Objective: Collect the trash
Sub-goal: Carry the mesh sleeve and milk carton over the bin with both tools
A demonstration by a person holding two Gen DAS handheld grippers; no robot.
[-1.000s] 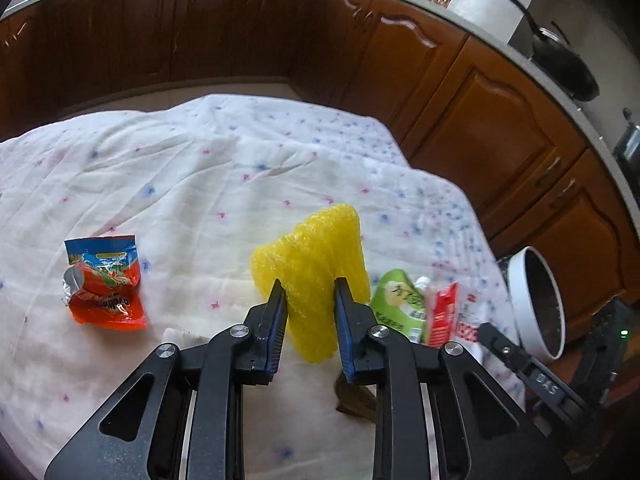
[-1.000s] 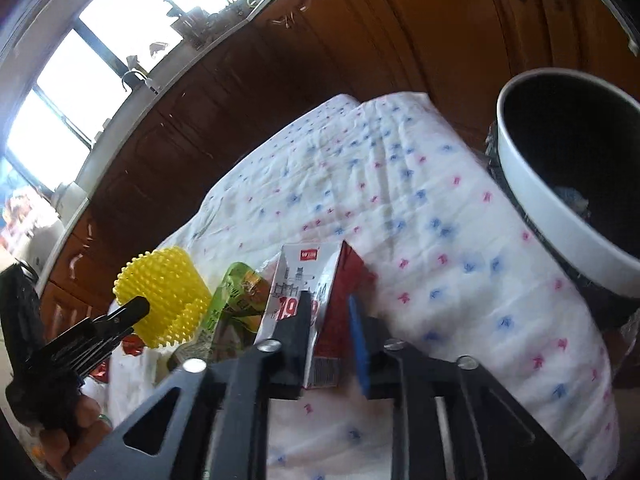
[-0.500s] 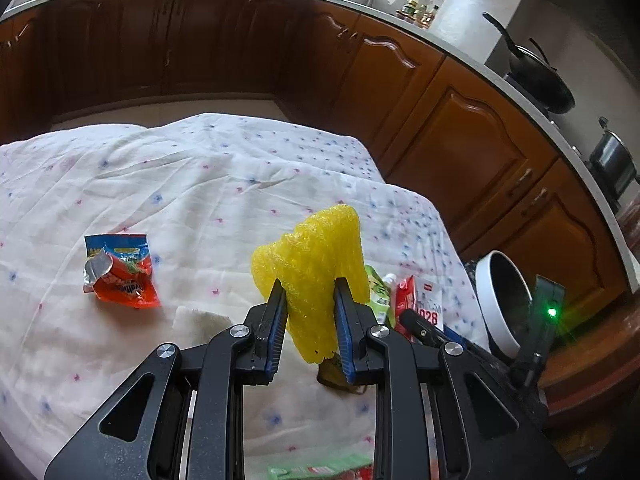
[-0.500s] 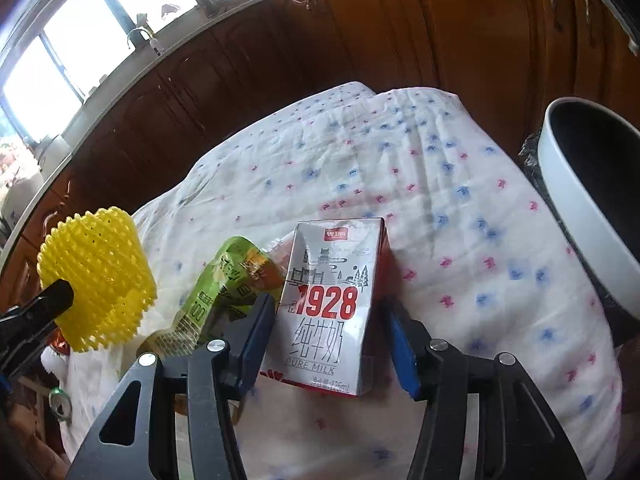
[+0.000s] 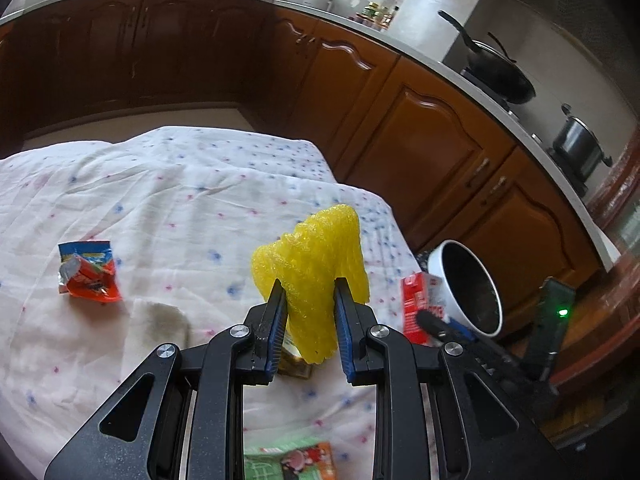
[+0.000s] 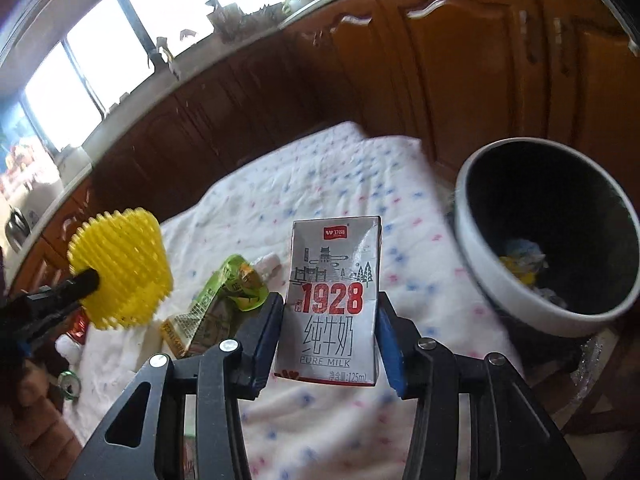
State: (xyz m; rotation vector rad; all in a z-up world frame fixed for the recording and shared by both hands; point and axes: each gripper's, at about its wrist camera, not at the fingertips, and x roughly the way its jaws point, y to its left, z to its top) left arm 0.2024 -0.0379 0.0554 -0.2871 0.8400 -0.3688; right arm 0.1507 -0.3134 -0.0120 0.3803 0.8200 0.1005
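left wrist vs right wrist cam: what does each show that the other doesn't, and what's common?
Left wrist only: orange snack wrapper on the cloth, wok and pot on the stove.

Right wrist only: milk carton front with "1928", window, scraps inside the bin, green pouch.

Both: yellow foam net in the left gripper, carton in the right gripper, white-rimmed trash bin, dotted tablecloth.

You stand in a kitchen ringed by dark wooden cabinets (image 5: 424, 148) under a pale countertop (image 5: 496, 108), with bright windows (image 6: 80, 92) above it, a black wok (image 5: 500, 76) and a pot (image 5: 578, 148) on the stove, and a spotted white cloth (image 5: 168, 200) over the table.
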